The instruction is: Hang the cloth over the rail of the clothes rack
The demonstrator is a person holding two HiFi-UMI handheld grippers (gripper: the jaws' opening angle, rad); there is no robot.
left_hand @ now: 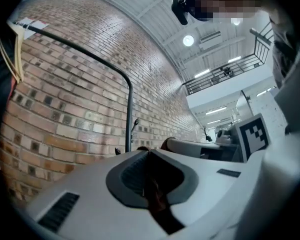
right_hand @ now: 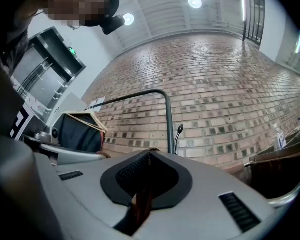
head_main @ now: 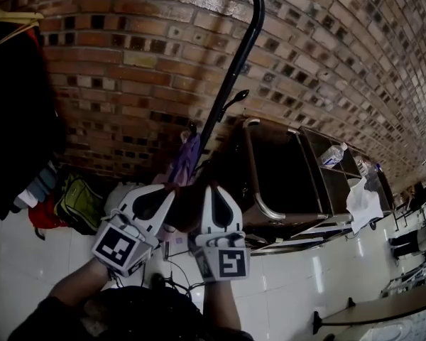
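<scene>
In the head view, a dark reddish-brown cloth (head_main: 188, 210) is bunched between my two grippers, which sit side by side low in the middle. My left gripper (head_main: 172, 190) is shut on the cloth (left_hand: 158, 199), with a fold showing between its pads. My right gripper (head_main: 208, 189) is likewise shut on the cloth (right_hand: 140, 204). The black rail of the clothes rack (head_main: 234, 69) rises just beyond the grippers and curves over at the top. From the left gripper (left_hand: 149, 152) the rail (left_hand: 129, 109) stands ahead, and from the right gripper (right_hand: 150, 152) the rail (right_hand: 168, 119) is also in front.
A brick wall (head_main: 128, 55) lies behind the rack. Dark clothes (head_main: 14, 105) hang at its left end, also seen as a dark garment on a hanger (right_hand: 80, 131). Bags (head_main: 78, 203) lie on the white tiled floor. A metal shelf cart (head_main: 284, 169) stands at the right.
</scene>
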